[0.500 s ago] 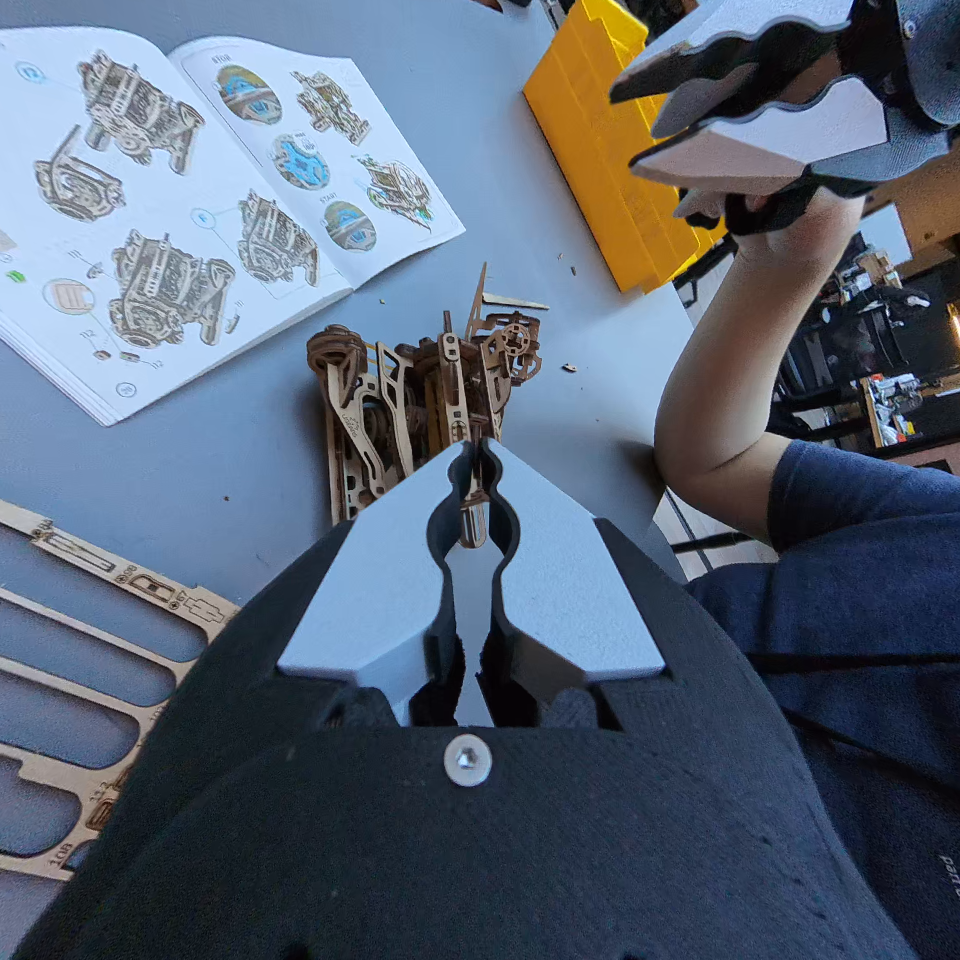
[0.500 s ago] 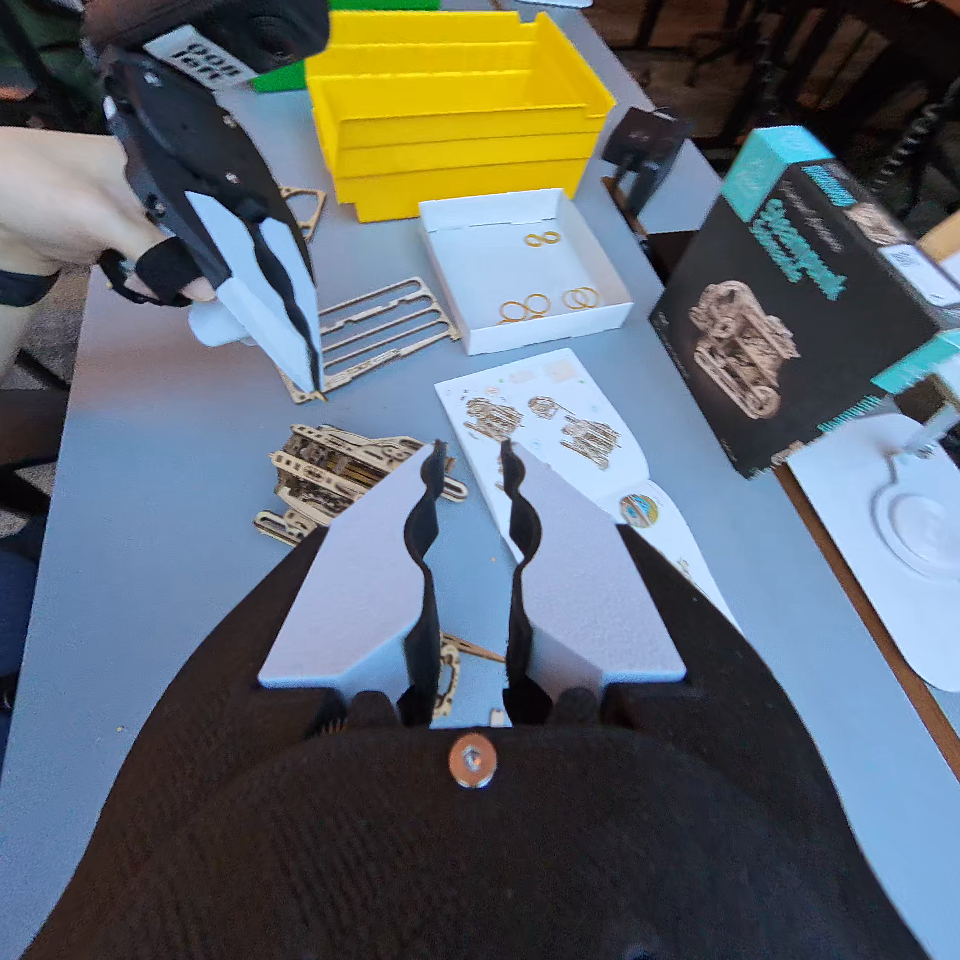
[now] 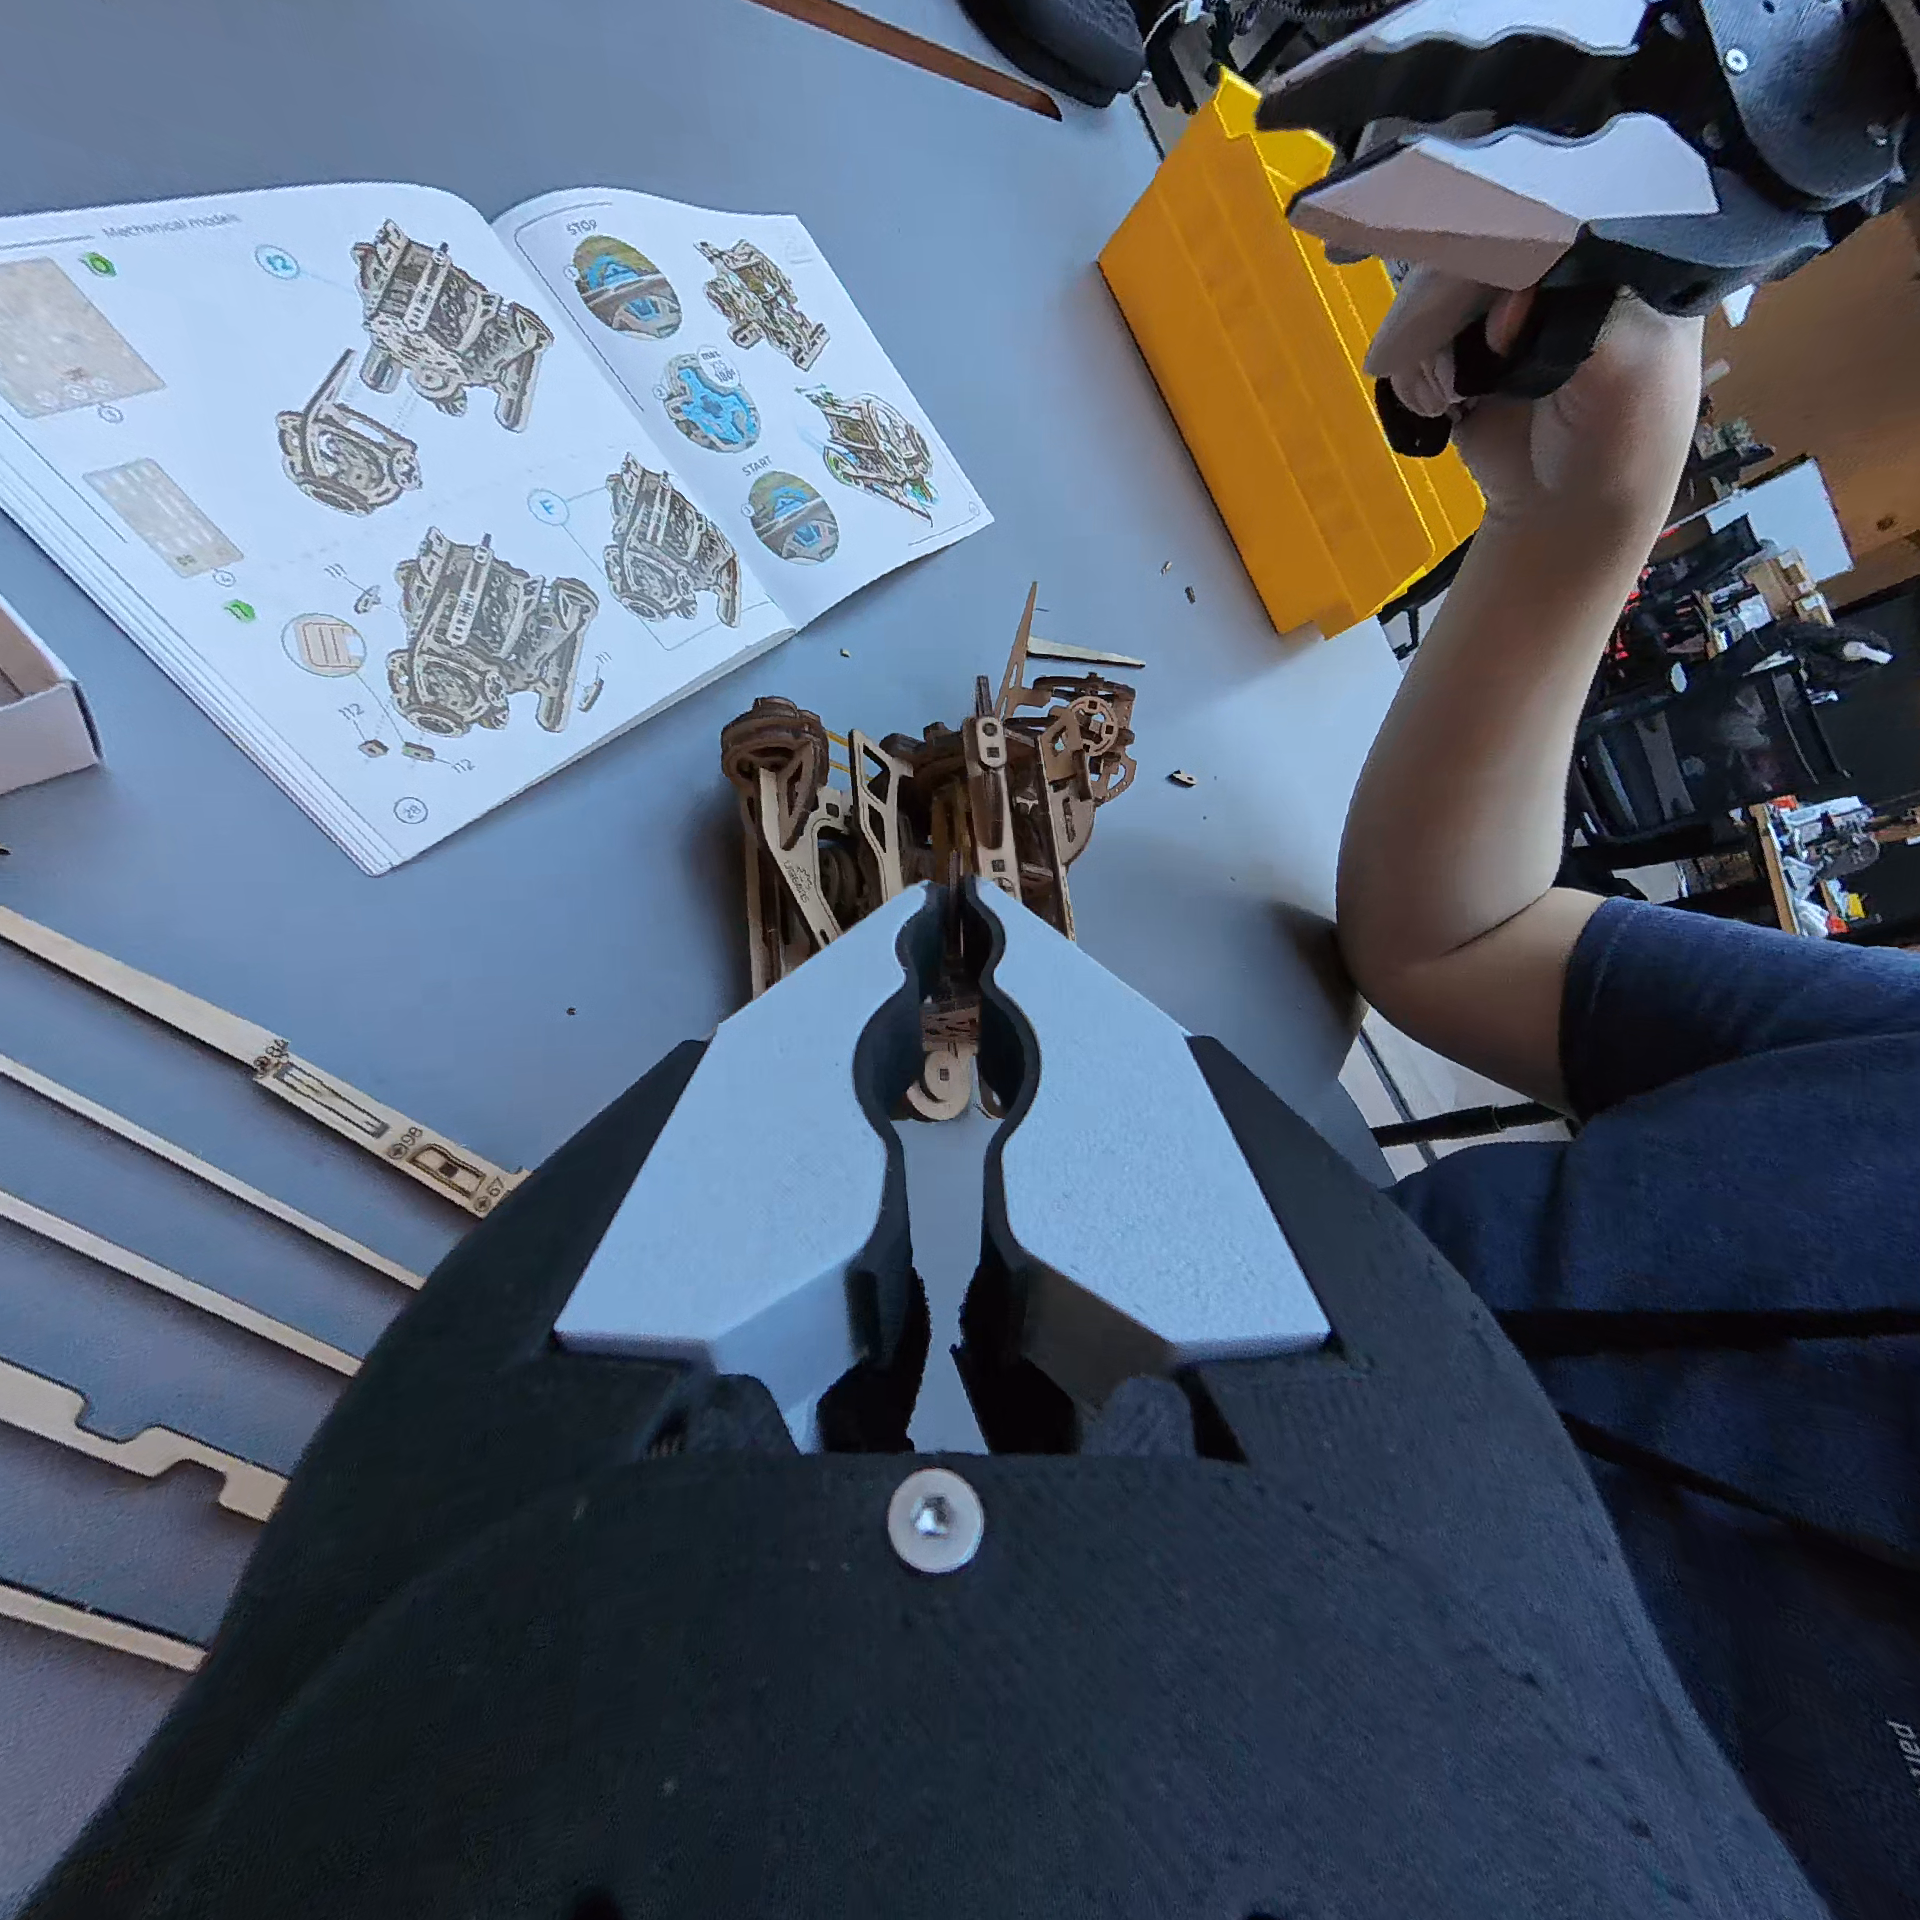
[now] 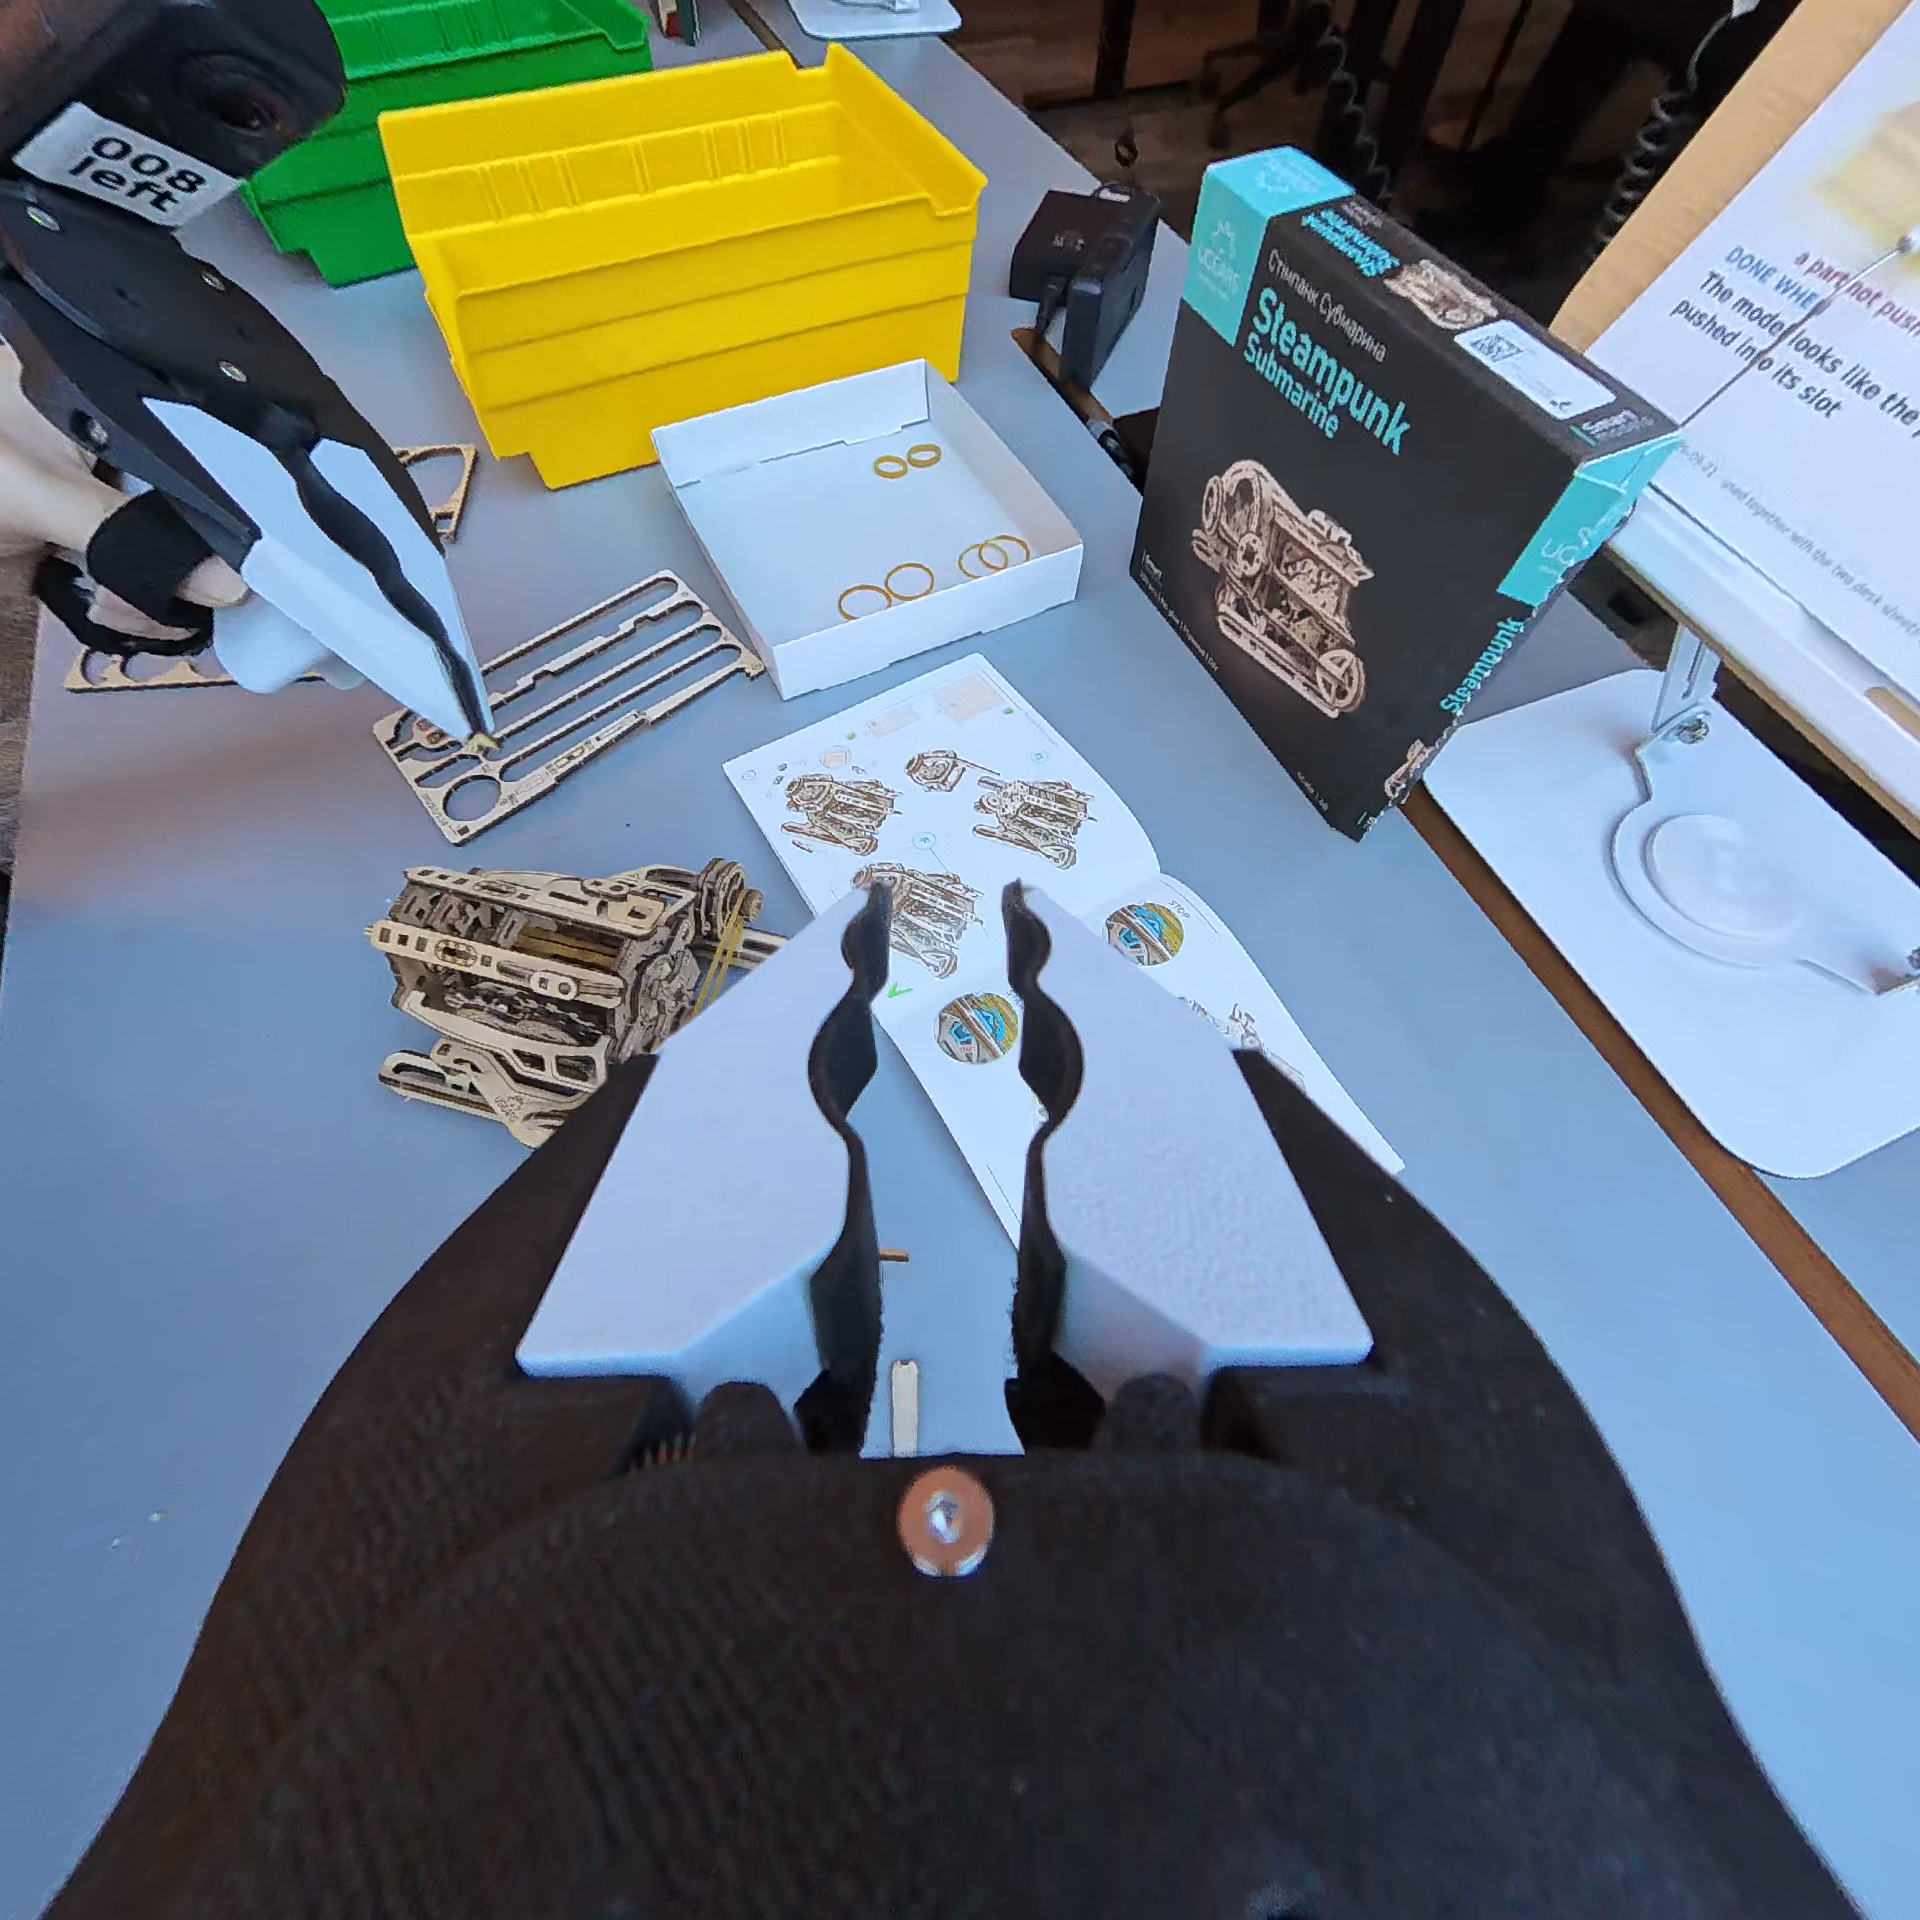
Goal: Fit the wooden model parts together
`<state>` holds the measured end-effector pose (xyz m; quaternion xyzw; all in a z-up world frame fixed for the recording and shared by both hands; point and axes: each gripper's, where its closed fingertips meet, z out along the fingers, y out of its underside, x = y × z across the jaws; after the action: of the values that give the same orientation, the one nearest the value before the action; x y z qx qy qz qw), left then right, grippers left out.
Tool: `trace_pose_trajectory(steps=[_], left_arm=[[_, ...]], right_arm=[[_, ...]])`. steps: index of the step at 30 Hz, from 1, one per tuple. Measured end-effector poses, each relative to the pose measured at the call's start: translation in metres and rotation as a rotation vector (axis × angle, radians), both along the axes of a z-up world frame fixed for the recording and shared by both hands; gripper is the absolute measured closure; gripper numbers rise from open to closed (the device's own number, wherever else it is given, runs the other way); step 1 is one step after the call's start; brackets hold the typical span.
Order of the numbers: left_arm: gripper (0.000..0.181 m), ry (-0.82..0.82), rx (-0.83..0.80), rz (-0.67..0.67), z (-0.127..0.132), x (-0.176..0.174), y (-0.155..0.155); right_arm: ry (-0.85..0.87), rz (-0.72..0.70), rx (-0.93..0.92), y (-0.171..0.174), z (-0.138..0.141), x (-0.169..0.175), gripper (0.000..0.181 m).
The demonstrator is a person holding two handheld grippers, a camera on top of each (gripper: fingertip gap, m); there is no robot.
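Wooden piece, small and curled (image 3: 940,1060), sits in the hollow between the fingers of the left hand-held gripper (image 3: 951,899). Its jaws are nearly closed, tips all but meeting. It looks like a grip, though the part could partly be model seen through the gap. That grip is the same as half a second ago. The view has only pulled back slightly, and more of the booklet (image 3: 436,468) shows.

Right hand-held gripper (image 4: 940,899) is open and empty, with the same gap as before. It has swung aside, so the model (image 4: 540,987) now lies off to its left. The model rests on the grey surface (image 3: 623,987) just beyond the left tips, and nothing touches it.

Judgement: the part is picked but not seated, and the model likely needs steadying first.
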<state>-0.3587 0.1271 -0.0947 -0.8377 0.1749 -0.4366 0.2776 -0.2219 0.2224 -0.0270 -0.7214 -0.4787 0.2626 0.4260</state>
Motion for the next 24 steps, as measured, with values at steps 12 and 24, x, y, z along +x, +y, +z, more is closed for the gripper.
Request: trace_pose_trajectory(steps=[12, 24], left_arm=[[0.181, -0.013, -0.014, 0.002, -0.0034, 0.0012, 0.0025], [0.181, -0.009, -0.005, 0.010, 0.0014, 0.0003, -0.0005]], right_arm=[[-0.025, 0.007, 0.002, -0.0007, -0.0053, -0.0031, 0.161], [-0.017, 0.002, 0.016, -0.0015, 0.0013, 0.0013, 0.161]])
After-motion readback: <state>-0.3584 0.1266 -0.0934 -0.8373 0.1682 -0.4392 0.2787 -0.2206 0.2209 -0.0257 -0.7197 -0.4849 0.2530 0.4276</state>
